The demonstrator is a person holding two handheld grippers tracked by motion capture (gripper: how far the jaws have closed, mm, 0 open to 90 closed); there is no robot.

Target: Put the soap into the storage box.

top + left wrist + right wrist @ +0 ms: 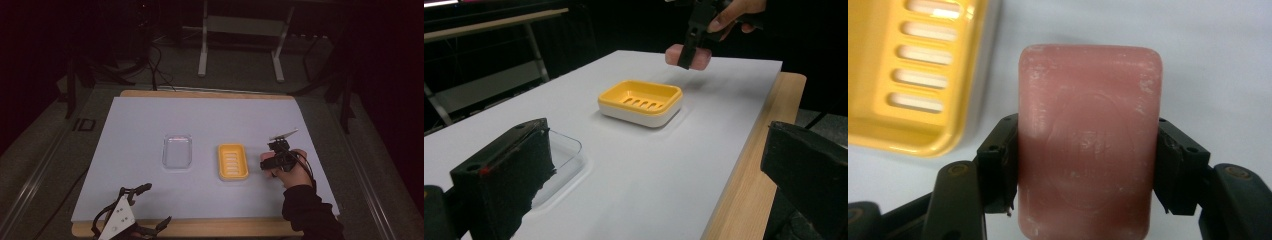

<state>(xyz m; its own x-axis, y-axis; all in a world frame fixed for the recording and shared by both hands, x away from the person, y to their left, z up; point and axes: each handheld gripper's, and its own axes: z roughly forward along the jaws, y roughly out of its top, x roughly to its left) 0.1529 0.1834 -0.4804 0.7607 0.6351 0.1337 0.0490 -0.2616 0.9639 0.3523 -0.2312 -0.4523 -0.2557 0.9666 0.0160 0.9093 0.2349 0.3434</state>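
A pink soap bar (1090,125) is clamped by its long sides between the jaws of my right gripper (1090,170), which is shut on it. It hangs just above the white mat, right of the yellow slotted soap dish (908,75). In the high view a hand holds that right gripper (267,162) beside the yellow soap dish (233,161). From the left gripper view, the soap bar (696,56) floats beyond the soap dish (640,102). My left gripper (154,206) rests at the table's front left edge, its jaws spread wide and open with nothing between them.
A clear plastic tray (177,151) lies on the white mat (140,120) left of the dish; the same clear tray (566,150) sits close to my left jaw. The wooden table edge (749,190) runs along the mat's near side. A metal stand's legs (202,60) rise behind the table.
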